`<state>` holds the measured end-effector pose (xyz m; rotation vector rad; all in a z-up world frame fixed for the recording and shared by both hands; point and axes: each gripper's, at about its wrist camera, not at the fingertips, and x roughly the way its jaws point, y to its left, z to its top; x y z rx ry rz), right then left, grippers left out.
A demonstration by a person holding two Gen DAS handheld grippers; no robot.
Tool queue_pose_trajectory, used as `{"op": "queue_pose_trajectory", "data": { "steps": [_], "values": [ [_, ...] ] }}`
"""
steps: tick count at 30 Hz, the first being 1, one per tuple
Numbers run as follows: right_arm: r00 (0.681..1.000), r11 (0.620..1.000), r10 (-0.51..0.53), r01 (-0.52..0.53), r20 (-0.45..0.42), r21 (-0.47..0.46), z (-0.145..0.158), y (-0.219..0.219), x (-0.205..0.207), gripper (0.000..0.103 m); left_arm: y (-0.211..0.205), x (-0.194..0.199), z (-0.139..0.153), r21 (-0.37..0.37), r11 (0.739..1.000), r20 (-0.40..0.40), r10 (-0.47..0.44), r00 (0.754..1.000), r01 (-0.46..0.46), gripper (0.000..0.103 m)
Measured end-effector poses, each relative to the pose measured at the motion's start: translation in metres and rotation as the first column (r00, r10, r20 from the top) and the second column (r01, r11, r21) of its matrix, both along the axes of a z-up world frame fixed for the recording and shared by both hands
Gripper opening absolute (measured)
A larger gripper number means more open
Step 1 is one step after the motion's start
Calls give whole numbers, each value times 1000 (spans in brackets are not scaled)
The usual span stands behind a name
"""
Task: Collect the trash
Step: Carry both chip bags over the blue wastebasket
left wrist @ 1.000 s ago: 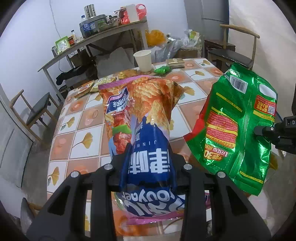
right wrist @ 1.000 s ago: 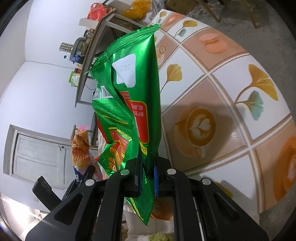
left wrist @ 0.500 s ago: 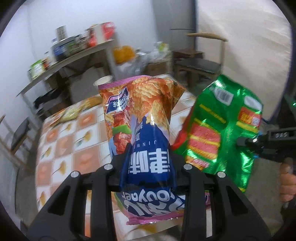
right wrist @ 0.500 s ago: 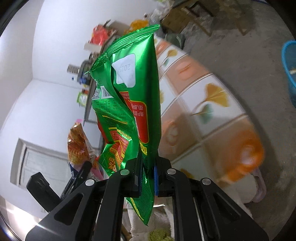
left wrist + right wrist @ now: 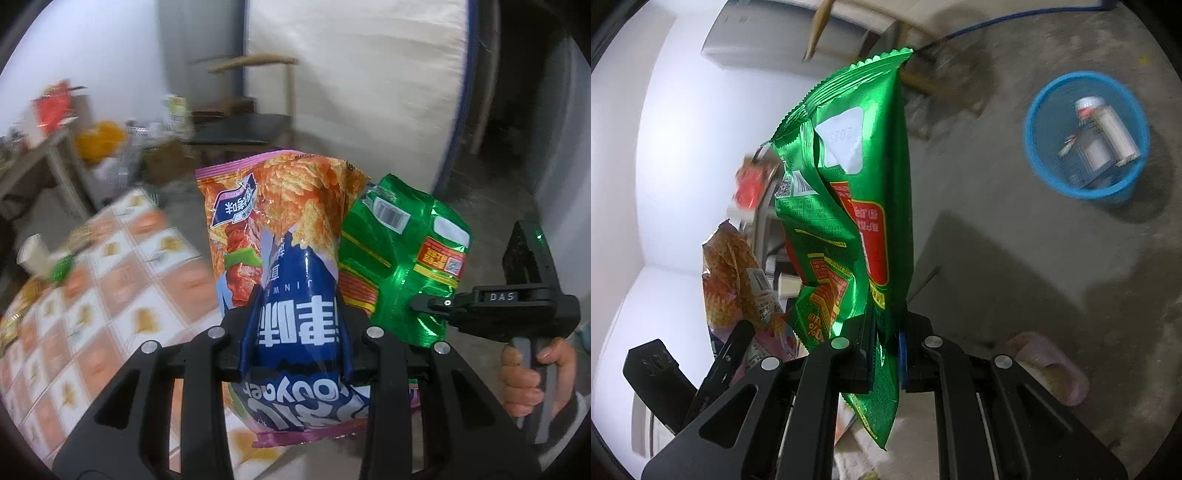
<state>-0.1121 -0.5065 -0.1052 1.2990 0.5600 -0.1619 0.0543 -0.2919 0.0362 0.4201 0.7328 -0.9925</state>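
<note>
The tiled surface had slid off to the left of the left wrist view, and a round blue plastic bin on the concrete floor, holding a white bottle and a box, had come into the right wrist view. Left claw stayed clamped on the crinkly orange-and-blue chip bag, right claw pinched nearly shut on the shiny green foil snack bag. Looked like pickup was done and both bags were in transit to the bin.

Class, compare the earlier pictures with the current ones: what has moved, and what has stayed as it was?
Both hands have swung away from the tiled table toward the floor, bringing a blue bin into view. Unchanged: the left gripper still clamps the orange chip bag, the right gripper the green bag.
</note>
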Motion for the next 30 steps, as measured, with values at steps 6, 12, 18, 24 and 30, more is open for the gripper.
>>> {"op": "queue_pose_trajectory", "data": {
  "steps": [6,12,18,24,30],
  "values": [
    [988,991,-134,132,-75,-20,-23,-52,-37,9,-94,0,-36,38,992,-168,-116,979,124,33],
    [953,970,-239,243,-185,0,-66,-104,-37,9,-180,20,-83,93,979,-286,-148,947,181,33],
    [890,935,-346,352,-297,-34,-104,-143,-30,9,-235,45,-115,93,979,-318,-142,938,180,33],
    [835,912,-403,403,-374,-82,-131,-172,-9,10,-290,46,-154,90,964,-402,-193,895,249,34],
    [803,885,-449,459,-391,-75,-161,-192,3,20,-328,59,-229,132,957,-577,-137,805,258,51]
  ]
}}
